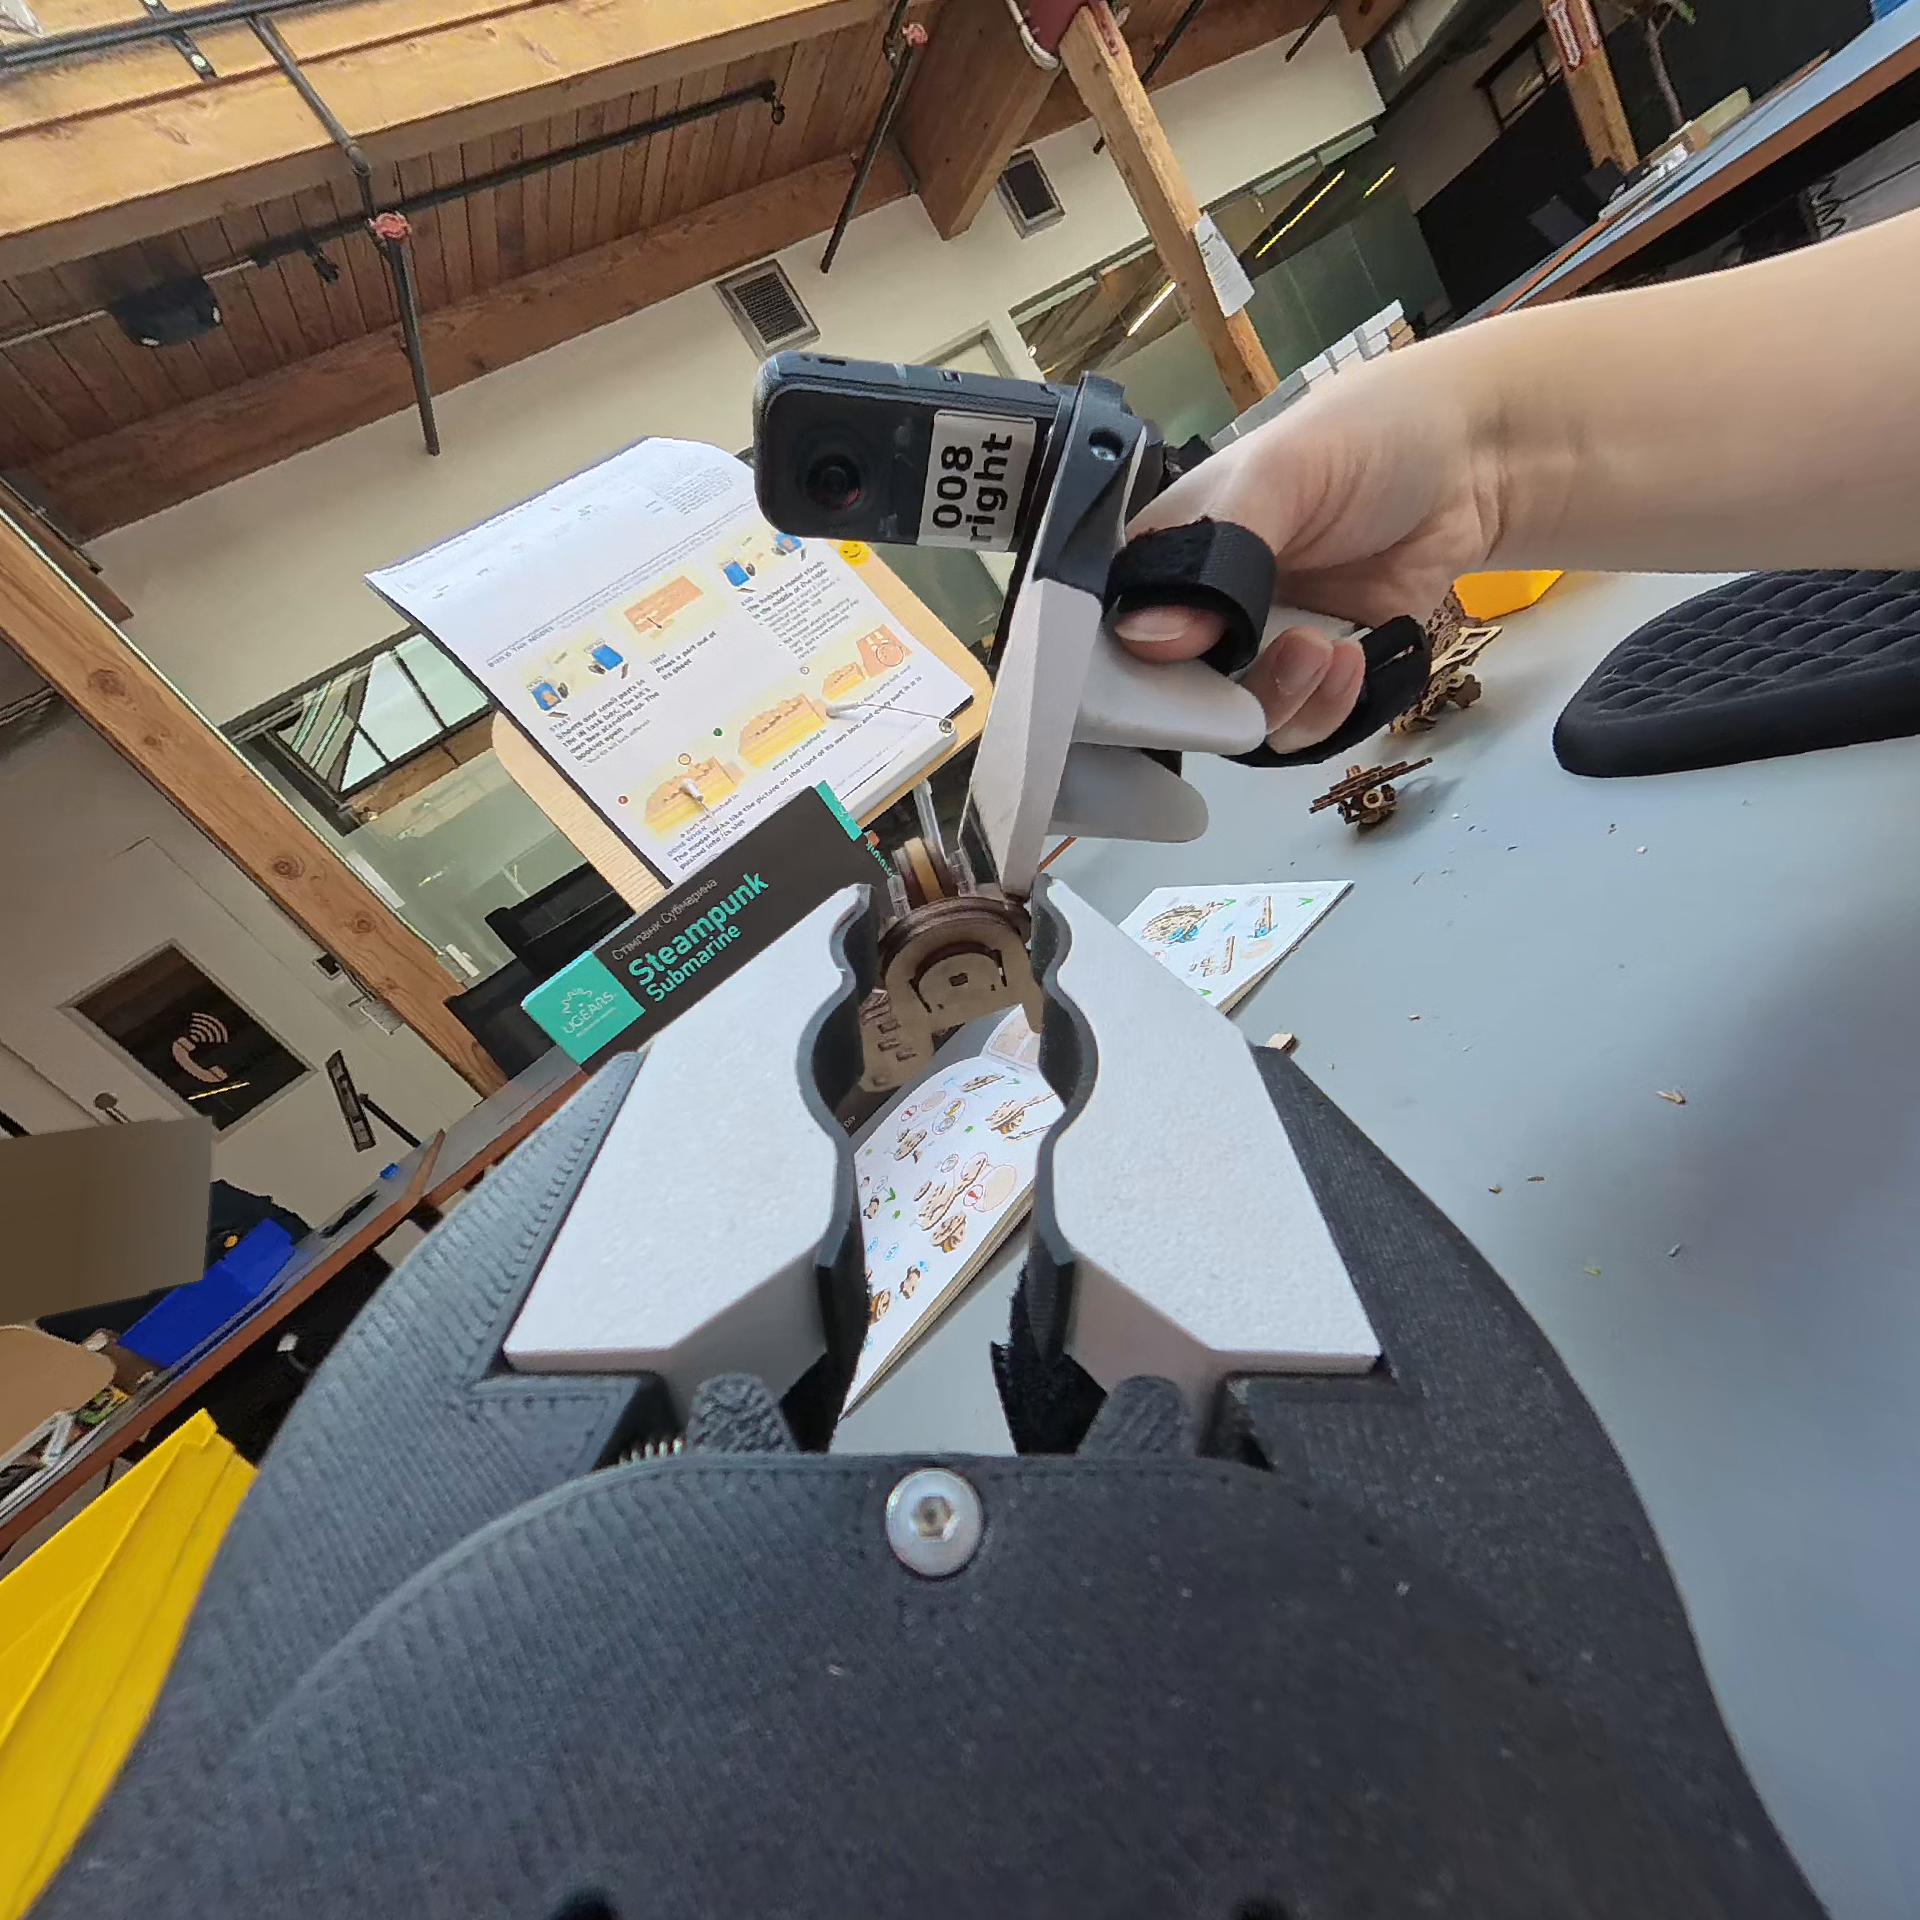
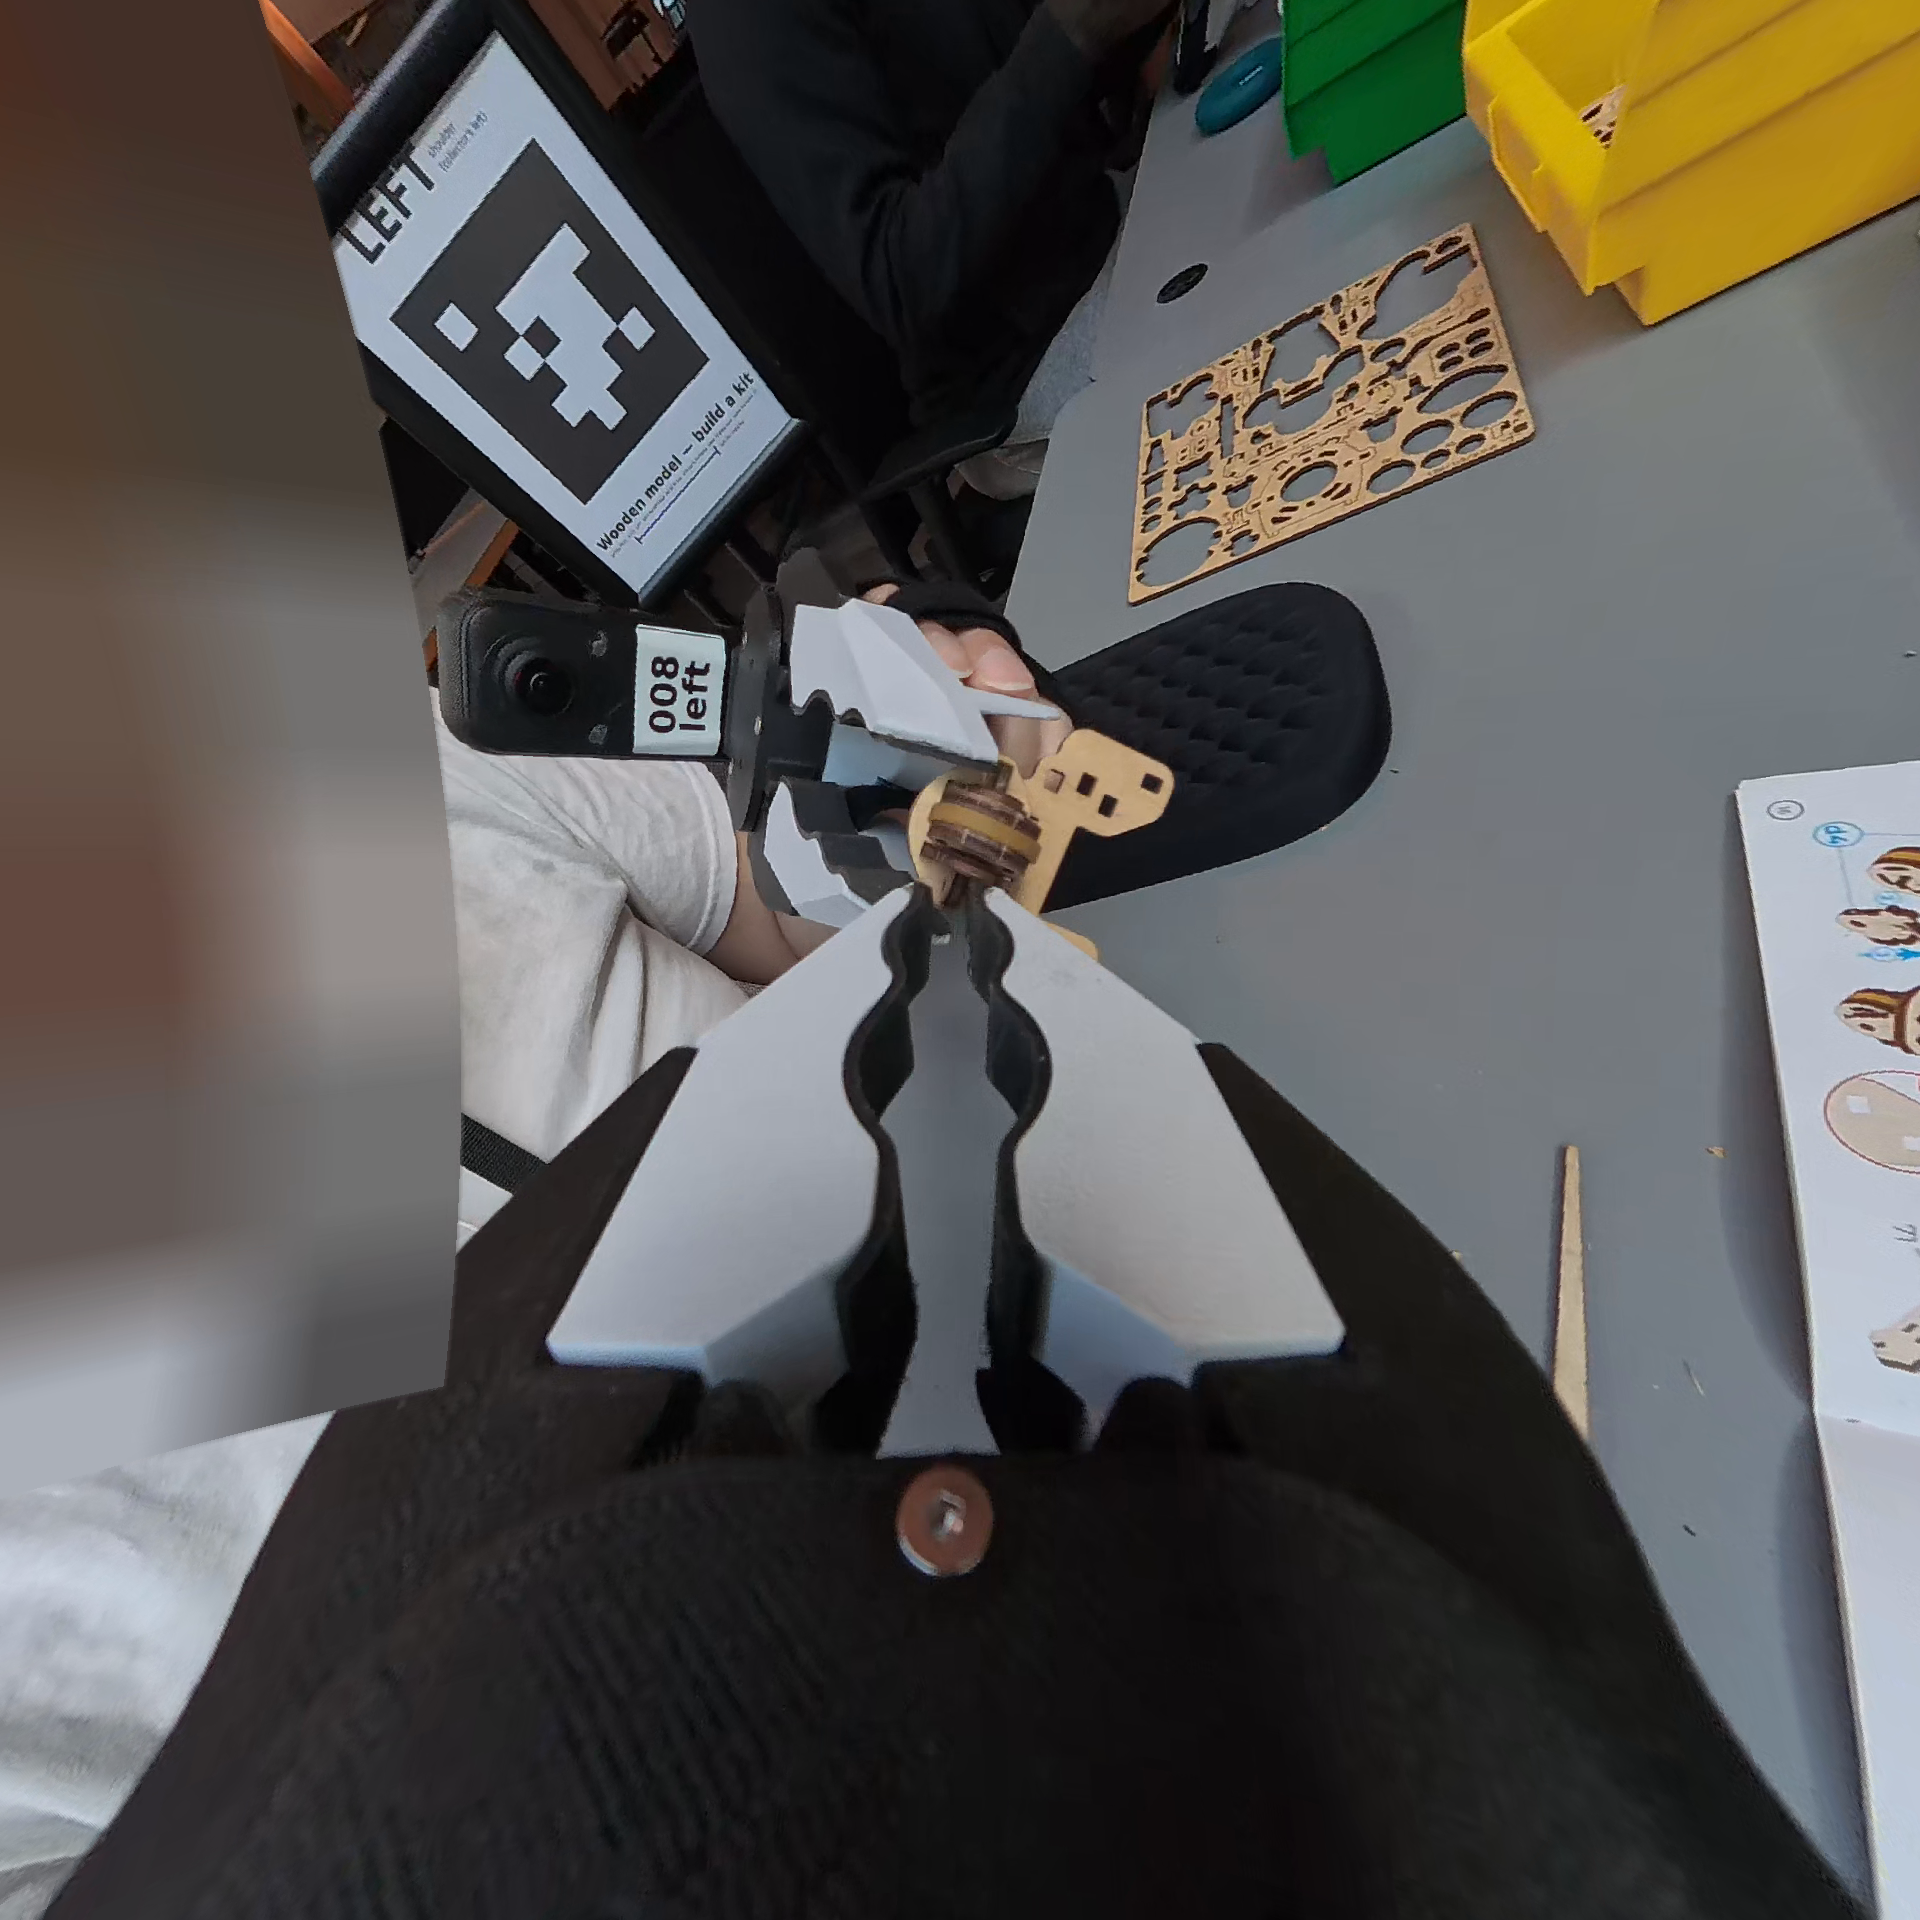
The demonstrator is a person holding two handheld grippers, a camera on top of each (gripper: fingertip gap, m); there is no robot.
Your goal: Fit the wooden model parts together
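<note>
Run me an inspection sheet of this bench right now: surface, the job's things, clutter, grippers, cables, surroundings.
Surface: grey table, with small wood crumbs scattered on it.
Job's things: wooden model part, a flat slotted plate with a stacked disc hub, held off the table between both grippers; punched-out wooden sheet lying flat.
Clutter: open instruction booklet, product box, two small wooden assemblies, black padded rest, yellow bins, green bin.
Grippers: left gripper shut on the part's plate; right gripper pinching the hub's lower end.
Cables: nothing seen.
Surroundings: propped instruction page, marker board, timber ceiling beams.
</note>
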